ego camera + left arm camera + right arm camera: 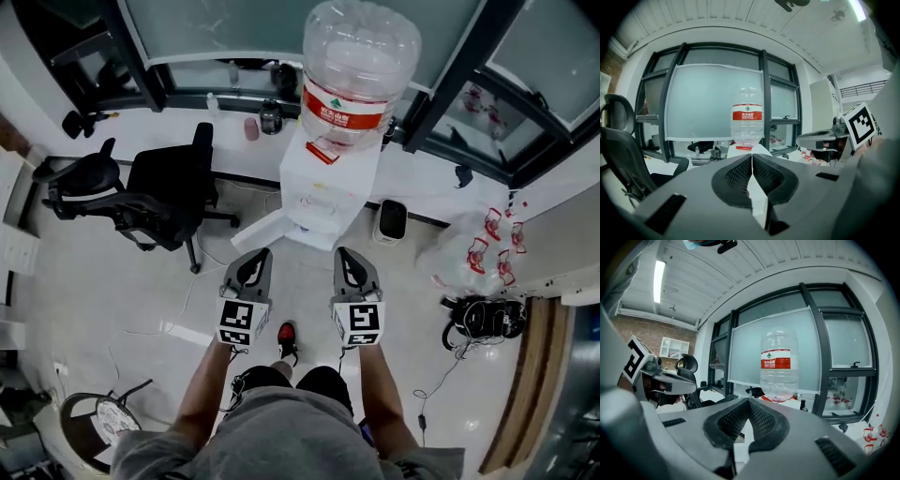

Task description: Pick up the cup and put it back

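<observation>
A small pink cup [251,128] stands on the white window ledge, left of the water dispenser [323,202]. The dispenser carries a big clear bottle [356,70] with a red label. My left gripper [255,255] and right gripper [345,253] are held side by side, pointing at the dispenser's front and short of it. Both are shut with nothing between the pads. In the left gripper view the left gripper [752,157] has its jaws together under the bottle [747,119]. The right gripper view shows the same of the right gripper [749,401] and the bottle [777,364].
A black office chair [164,192] stands to the left of the dispenser. A dark jar [271,117] sits beside the cup. To the right are a small white appliance [391,220], plastic bags with red print [478,248] and a coil of cables [483,319].
</observation>
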### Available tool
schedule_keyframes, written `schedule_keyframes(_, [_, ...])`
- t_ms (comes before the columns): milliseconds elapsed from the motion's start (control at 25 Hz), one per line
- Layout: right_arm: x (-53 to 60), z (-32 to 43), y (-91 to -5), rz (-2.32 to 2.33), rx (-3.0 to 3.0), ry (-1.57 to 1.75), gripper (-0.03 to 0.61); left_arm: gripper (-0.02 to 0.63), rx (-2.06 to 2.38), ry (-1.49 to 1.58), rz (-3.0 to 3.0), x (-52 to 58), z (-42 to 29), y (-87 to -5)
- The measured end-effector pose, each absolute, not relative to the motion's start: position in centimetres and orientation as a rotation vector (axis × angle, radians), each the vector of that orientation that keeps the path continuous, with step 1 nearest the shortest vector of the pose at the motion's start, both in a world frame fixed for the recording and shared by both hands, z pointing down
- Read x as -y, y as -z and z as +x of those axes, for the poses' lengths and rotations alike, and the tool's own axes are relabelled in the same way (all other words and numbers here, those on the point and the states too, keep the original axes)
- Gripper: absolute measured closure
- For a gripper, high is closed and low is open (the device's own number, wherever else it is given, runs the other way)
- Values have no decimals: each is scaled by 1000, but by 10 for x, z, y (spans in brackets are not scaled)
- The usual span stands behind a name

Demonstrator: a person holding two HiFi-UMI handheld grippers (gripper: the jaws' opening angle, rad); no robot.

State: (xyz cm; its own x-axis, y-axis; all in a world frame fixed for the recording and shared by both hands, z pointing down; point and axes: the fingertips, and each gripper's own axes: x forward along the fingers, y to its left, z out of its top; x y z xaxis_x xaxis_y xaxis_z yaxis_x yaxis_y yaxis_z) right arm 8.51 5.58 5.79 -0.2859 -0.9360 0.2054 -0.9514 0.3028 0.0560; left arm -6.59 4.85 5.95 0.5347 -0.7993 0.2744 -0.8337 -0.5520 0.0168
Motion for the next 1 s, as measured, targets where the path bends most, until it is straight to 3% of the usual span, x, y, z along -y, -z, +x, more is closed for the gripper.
schedule_keyframes(600, [44,61,-145,1620,2411,-122,566,589,1475,-369,2532,41,-79,-141])
schedule_keyframes(1000, [66,48,-276,1425,2467,-208,566,589,1611,-411,2405,64,-88,-257])
